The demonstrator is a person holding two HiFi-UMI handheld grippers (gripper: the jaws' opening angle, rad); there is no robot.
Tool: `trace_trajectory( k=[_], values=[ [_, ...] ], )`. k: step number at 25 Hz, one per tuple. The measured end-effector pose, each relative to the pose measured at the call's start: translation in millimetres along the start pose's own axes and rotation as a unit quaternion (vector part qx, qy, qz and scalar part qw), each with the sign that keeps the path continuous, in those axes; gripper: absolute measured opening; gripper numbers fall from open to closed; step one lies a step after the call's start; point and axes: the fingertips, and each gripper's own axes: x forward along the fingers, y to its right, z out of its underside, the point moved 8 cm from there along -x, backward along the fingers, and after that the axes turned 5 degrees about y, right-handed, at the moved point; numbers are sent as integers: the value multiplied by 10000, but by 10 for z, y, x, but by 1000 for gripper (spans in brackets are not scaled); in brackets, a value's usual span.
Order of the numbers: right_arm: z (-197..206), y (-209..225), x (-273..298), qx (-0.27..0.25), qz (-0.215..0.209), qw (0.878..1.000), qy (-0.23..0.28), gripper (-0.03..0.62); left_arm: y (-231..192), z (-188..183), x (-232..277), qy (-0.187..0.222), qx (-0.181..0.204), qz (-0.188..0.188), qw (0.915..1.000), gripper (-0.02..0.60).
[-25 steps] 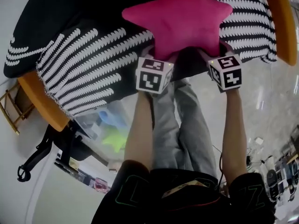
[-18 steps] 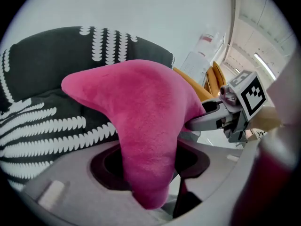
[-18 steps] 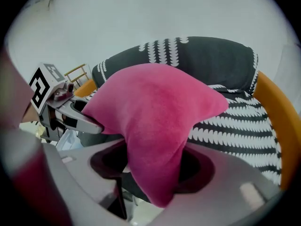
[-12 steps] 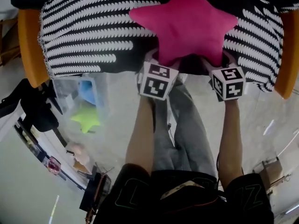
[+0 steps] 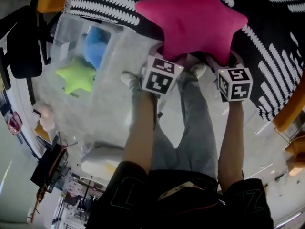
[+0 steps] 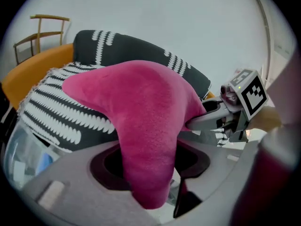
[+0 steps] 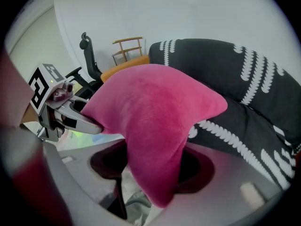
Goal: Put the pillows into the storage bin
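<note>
Grip firm on star pillow (image 5: 193, 20): left gripper (image 5: 163, 61) and right gripper (image 5: 225, 63) both clamped, bin (image 5: 114, 51) at left.

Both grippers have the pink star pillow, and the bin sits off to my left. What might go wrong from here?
The left gripper and right gripper each pinch just one soft tip of the pink pillow; a tip might slip free on the way over. The bin already holds a green pillow and a blue pillow, so the pink one may catch its rim or perch on top.
</note>
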Motion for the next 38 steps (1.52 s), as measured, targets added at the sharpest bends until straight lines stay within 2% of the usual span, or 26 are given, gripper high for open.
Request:
trace_trajectory(
  k=[5,10,16,22,25,32,34,36,38],
  values=[
    [-271,-960,425,-677,-460,9964,-237,281,-678,561,-699,193,-684,-386,9967,262],
    [-501,-1952,935,-1299,-938,9861,-438,281,-1378,1169,-1348,366,-1332,-814,9871,265],
    [-727,-3189,1608,-2093,-1593,9616,-785,282,-2171,1969,-2077,600,-2242,-1347,9633,273],
    [-744,-4173,2296,-2637,-1927,9386,-1113,284,-2881,2725,-2468,701,-2843,-1593,9428,279],
    [-738,-4551,2638,-2847,-2011,9292,-1231,284,-3217,3021,-2565,780,-3073,-1647,9340,282],
    [-804,-5063,3213,-3194,-2027,9156,-1363,290,-3793,3446,-2577,905,-3353,-1650,9231,288],
    [-810,-5168,3371,-3196,-2008,9171,-1286,315,-3934,3550,-2583,990,-3467,-1768,9158,301],
    [-781,-5209,3488,-3105,-1928,9224,-1250,367,-4031,3655,-2579,996,-3616,-1915,9070,330],
    [-782,-5195,3525,-3050,-1814,9266,-1247,373,-4087,3693,-2594,850,-3665,-2113,9021,342]
  ],
)
